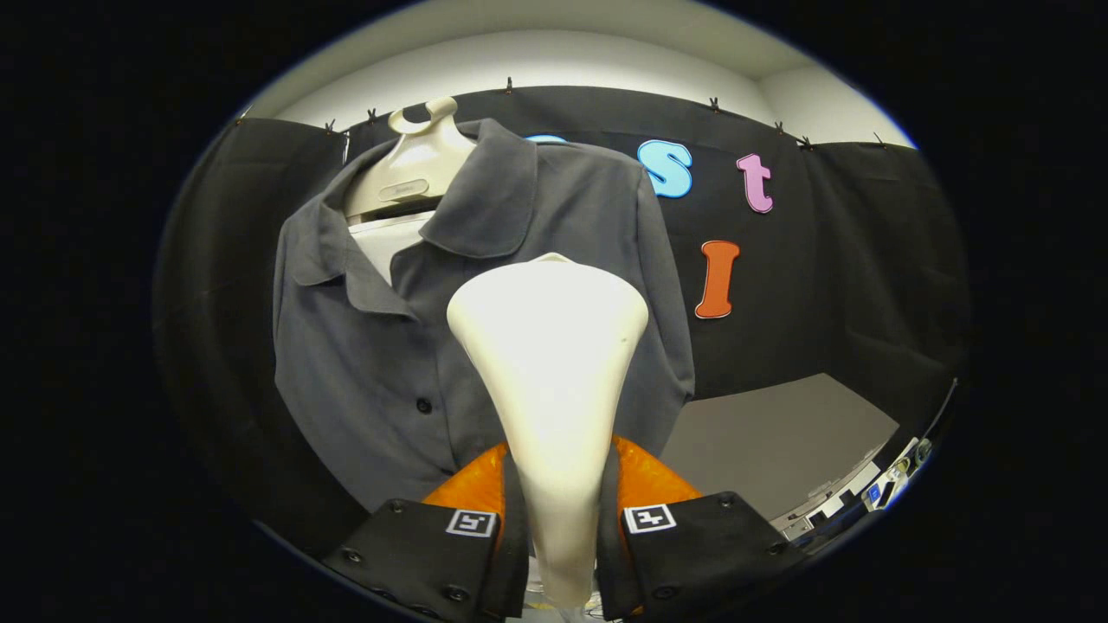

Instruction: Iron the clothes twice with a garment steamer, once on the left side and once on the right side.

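Observation:
A dark grey button-up shirt [372,346] hangs on a cream mannequin-style hanger [415,169], its collar spread and a white inner layer showing at the neck. My gripper [561,519] is shut on the cream garment steamer [550,346], both fingers pressing its narrow handle. The steamer's wide head rises just ahead of the fingers. It stands in front of the shirt's right half, beside the button line and below the collar. Whether the head touches the cloth I cannot tell; the shirt behind it is hidden.
Black cloth forms the booth's wall [848,260] behind and to both sides of the shirt. A grey table surface [779,441] lies low to the right, with small equipment [874,493] at its near edge.

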Demonstrator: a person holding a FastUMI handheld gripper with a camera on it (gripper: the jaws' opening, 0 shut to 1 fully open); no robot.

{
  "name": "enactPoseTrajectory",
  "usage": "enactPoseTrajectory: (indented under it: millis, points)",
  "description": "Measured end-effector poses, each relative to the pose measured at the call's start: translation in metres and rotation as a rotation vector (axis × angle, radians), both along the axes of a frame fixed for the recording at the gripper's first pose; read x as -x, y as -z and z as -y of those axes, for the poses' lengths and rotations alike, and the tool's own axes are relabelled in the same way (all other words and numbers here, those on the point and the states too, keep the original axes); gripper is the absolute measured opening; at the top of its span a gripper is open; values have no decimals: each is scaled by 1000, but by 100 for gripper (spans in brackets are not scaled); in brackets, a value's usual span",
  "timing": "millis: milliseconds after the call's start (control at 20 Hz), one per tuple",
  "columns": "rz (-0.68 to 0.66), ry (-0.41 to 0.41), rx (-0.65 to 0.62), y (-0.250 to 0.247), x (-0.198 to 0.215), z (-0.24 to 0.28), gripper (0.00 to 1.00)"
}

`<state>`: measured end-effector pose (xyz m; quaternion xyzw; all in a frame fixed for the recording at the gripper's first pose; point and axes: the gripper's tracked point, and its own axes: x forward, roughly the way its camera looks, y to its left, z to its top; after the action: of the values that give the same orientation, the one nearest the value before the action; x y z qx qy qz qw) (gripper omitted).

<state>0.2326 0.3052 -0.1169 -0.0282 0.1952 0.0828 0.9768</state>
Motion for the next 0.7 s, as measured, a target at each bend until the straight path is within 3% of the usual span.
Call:
enactPoseTrajectory:
  millis: [250,700]
  points:
    - [-13,18,12,13,-25,6,40]
    - [-24,5,46,43,-23,7,40]
